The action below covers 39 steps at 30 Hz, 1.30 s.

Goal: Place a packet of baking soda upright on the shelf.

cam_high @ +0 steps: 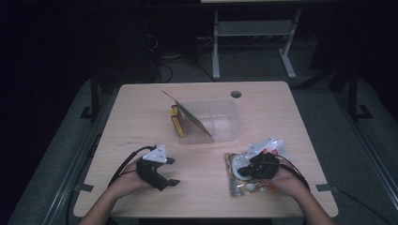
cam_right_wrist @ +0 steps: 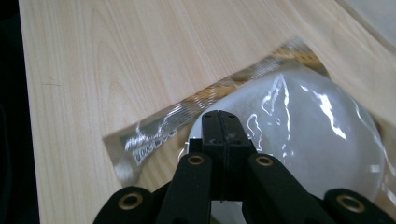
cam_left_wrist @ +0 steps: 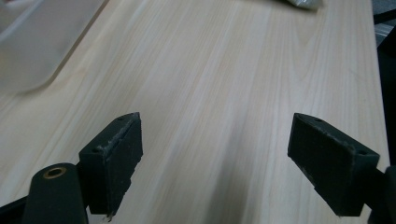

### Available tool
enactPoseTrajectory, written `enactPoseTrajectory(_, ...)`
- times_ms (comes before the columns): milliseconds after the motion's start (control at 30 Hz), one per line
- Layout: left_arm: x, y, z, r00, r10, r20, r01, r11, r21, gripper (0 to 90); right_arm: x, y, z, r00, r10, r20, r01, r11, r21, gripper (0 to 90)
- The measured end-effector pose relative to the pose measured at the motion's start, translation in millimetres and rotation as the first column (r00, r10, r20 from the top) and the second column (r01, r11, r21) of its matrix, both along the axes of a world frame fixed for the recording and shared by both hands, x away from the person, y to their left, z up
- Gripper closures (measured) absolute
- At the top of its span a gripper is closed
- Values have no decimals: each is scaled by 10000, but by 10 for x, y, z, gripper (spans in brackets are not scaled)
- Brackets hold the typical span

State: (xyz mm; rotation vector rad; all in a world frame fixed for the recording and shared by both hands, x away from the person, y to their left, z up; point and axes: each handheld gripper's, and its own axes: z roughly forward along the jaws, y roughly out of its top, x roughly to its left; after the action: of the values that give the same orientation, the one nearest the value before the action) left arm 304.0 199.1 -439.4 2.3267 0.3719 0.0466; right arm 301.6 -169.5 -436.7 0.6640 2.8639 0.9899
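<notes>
Your right hand-held gripper (cam_high: 244,172) sits over the packet (cam_high: 234,180), which lies flat on the bench (cam_high: 141,112) toward you and to the right of the clear tub (cam_high: 220,117). In the right gripper view its jaws are clenched tight together, pad against pad, with the tips over the pale round lump (cam_right_wrist: 317,135) sealed inside the packet (cam_right_wrist: 154,140). Whether a fold of the clear film is pinched between the pads cannot be told; no gap shows between them. The packet's crimped edge runs slantwise across the wood on the tub's side of the jaws.

Your left hand-held gripper (cam_high: 170,171) rests well to the left of the packet, toward you from the tub's left corner. Its jaws are released and stand wide apart in the left gripper view, with bare bench (cam_left_wrist: 224,84) between them. A corner of the tub (cam_left_wrist: 32,42) shows at the upper left of that view.

The tub stands at mid-bench, near the round hole (cam_high: 236,93) in the top. A card sheet (cam_high: 187,115) leans tilted across its left end, and a yellow pack (cam_high: 177,124) lies just beside that end, touching the tub wall as far as the high view shows.
</notes>
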Motion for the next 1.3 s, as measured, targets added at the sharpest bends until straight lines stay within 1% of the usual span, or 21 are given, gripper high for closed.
enactPoseTrajectory(133,30,-258,11,9985,-537,89,538,9985,-63,174,-21,-42,10,9997,-243,102,243,9997,16,900)
enactPoseTrajectory(167,38,-330,11,9979,-641,103,642,9979,-99,174,-22,-68,21,9990,-383,225,382,9993,62,900)
enactPoseTrajectory(233,60,-451,17,9962,-866,127,867,9961,-129,170,-28,-118,61,9961,-844,269,836,9961,295,900)
enactPoseTrajectory(267,72,-498,23,9954,-951,141,953,9953,-159,170,-15,-140,68,9943,-1014,343,1004,9945,292,900)
enactPoseTrajectory(333,94,-567,40,9946,-1016,205,1021,9946,-206,170,9,-150,34,9927,-1160,322,1160,9932,29,900)
enactPoseTrajectory(400,110,-604,63,9936,-1091,275,1098,9937,-242,170,29,-122,-45,9952,-953,230,957,9953,-134,900)
enactPoseTrajectory(500,117,-594,83,9936,-1081,332,1091,9936,-299,170,28,-48,-54,9974,-707,115,706,9975,54,900)
enactPoseTrajectory(533,118,-587,86,9940,-1039,347,1050,9939,-322,170,27,-11,-57,9983,-548,196,548,9985,-5,900)
enactPoseTrajectory(667,112,-590,87,9935,-1086,331,1099,9932,-395,170,-36,233,-65,9998,-91,178,88,9998,174,900)
enactPoseTrajectory(767,98,-624,71,9929,-1164,265,1173,9924,-378,170,-81,421,-67,9988,361,322,-365,9992,133,900)
enactPoseTrajectory(800,97,-636,64,9931,-1160,154,1164,9925,-364,170,-86,481,-70,9967,646,494,-649,9979,59,900)
enactPoseTrajectory(833,101,-652,51,9937,-1111,112,1115,9927,-463,171,-100,535,-65,9955,759,567,-761,9971,19,900)
enactPoseTrajectory(900,117,-681,32,9950,-1000,58,1002,9937,-500,177,-121,584,-42,9922,923,842,-914,9957,-146,899)
enactPoseTrajectory(933,135,-701,19,9953,-965,14,964,9937,-578,182,-124,575,-28,9923,896,858,-889,9960,-128,883)
enactPoseTrajectory(1000,166,-742,3,9957,-924,-113,914,9933,-705,209,-121,497,37,9960,443,782,-464,9986,258,844)
enactPoseTrajectory(1033,182,-773,-3,9955,-906,-281,880,9927,-820,224,-104,437,81,9964,255,811,-293,9985,453,830)
enactPoseTrajectory(1100,220,-865,-21,9953,-882,-388,843,9922,-917,251,-76,306,189,9938,-501,994,429,9964,732,772)
enactPoseTrajectory(1133,236,-917,-37,9945,-944,-460,899,9919,-902,268,-55,258,219,9913,-686,1120,600,9951,788,742)
enactPoseTrajectory(1200,265,-1011,-78,9930,-929,-730,871,9931,-790,300,2,120,300,9827,-1434,1169,1309,9854,1087,684)
enactPoseTrajectory(1233,295,-1047,-101,9909,-1106,-769,1046,9914,-786,332,26,74,319,9796,-1592,1230,1462,9833,1084,655)
enactPoseTrajectory(1300,320,-1098,-149,9880,-1120,-1068,1056,9924,-634,375,82,-49,366,9682,-2127,1318,1978,9732,1176,608)
